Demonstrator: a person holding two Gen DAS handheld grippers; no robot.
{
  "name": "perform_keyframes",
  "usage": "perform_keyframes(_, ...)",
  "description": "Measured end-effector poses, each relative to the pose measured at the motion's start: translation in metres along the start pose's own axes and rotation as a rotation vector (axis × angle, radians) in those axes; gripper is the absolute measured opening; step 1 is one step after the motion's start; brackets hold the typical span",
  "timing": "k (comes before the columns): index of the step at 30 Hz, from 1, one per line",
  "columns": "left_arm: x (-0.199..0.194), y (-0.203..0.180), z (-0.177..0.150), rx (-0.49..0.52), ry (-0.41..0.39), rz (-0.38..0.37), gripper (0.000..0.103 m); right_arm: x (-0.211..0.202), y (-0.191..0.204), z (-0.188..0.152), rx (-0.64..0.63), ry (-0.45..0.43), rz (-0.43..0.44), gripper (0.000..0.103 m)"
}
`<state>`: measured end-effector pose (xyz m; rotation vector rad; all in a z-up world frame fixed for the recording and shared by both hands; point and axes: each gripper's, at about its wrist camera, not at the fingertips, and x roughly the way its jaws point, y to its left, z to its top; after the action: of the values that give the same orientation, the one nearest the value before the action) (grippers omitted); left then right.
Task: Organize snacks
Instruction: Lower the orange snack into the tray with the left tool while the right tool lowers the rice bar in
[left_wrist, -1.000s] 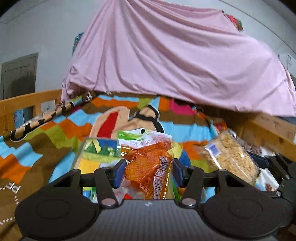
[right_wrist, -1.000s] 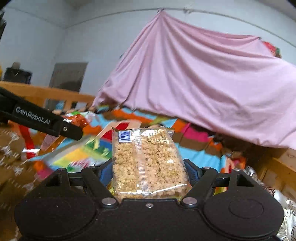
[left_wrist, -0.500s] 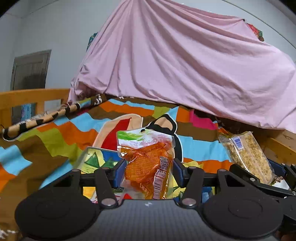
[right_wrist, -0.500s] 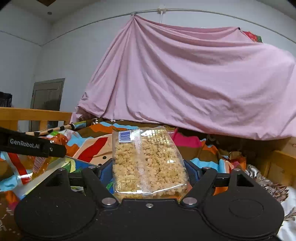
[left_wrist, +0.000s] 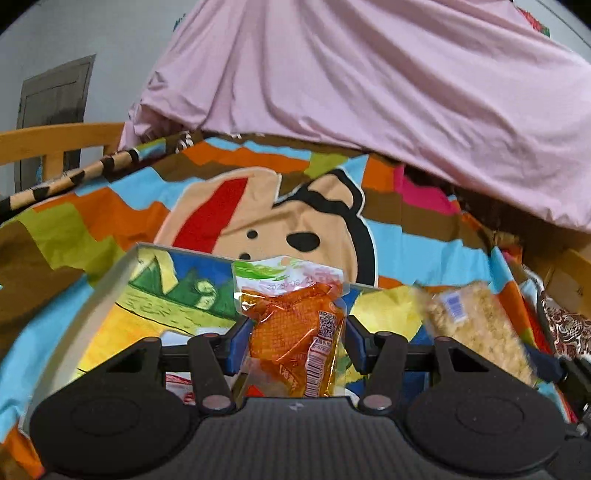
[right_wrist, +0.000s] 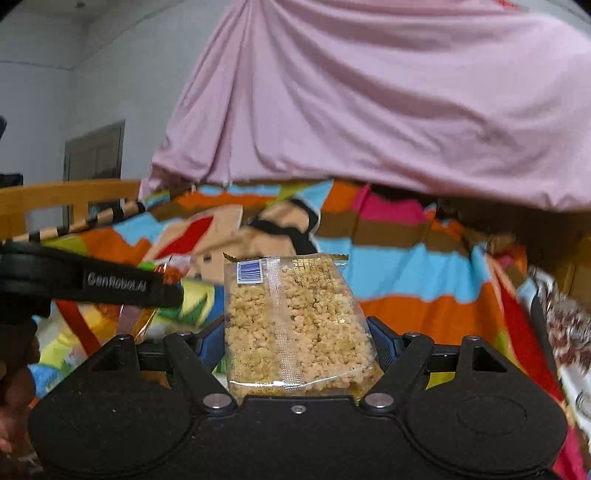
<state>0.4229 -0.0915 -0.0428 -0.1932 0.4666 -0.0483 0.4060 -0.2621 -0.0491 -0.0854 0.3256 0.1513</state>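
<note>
Left gripper (left_wrist: 297, 345) clamps an orange packet (left_wrist: 295, 332) upright between its blue pads, above a shallow box (left_wrist: 110, 280) on the quilt (left_wrist: 424, 254). Right gripper (right_wrist: 297, 343) pinches a clear crumble pack (right_wrist: 295, 325), just right of the left one, over the same box.

Two wrist fisheyes, side by side, facing the pink sheet (left_wrist: 369, 92) (shared), blanket (right_wrist: 406, 266) close below

Glossy crinkled orange plastic snack packet (left_wrist: 295, 332), clear shiny film pack of rough puffed grains (right_wrist: 291, 325), matt pink draped cloth (left_wrist: 369, 92) at twelve o'clock, smooth wooden bed rail (left_wrist: 55, 140) at ten.
</note>
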Motion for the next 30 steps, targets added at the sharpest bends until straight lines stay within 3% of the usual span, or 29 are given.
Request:
perform_keyframes(11, 0.037, -0.014, -0.016, 0.052, 0.122, 0.031, 0.058, 0.027, -0.002, -0.023, 0.019, 0.164, 0.034, 0.079)
perform_keyframes(14, 0.038, -0.011, -0.018, 0.040, 0.112, 0.030, 0.059, 0.031, -0.004, -0.026, 0.034, 0.191, 0.046, 0.079)
perform_keyframes(22, 0.038, -0.006, -0.020, 0.020, 0.115, 0.015, 0.063, 0.033, 0.001, -0.027, 0.002, 0.193, 0.037, 0.082)
perform_keyframes(24, 0.038, -0.005, -0.020, 0.014, 0.125, 0.016, 0.070, 0.033, 0.003, -0.028, -0.008, 0.191, 0.039, 0.083)
perform_keyframes(30, 0.037, -0.004, -0.015, 0.012, 0.143, 0.006, 0.078, 0.033, 0.006, -0.031, -0.018, 0.181, 0.047, 0.086)
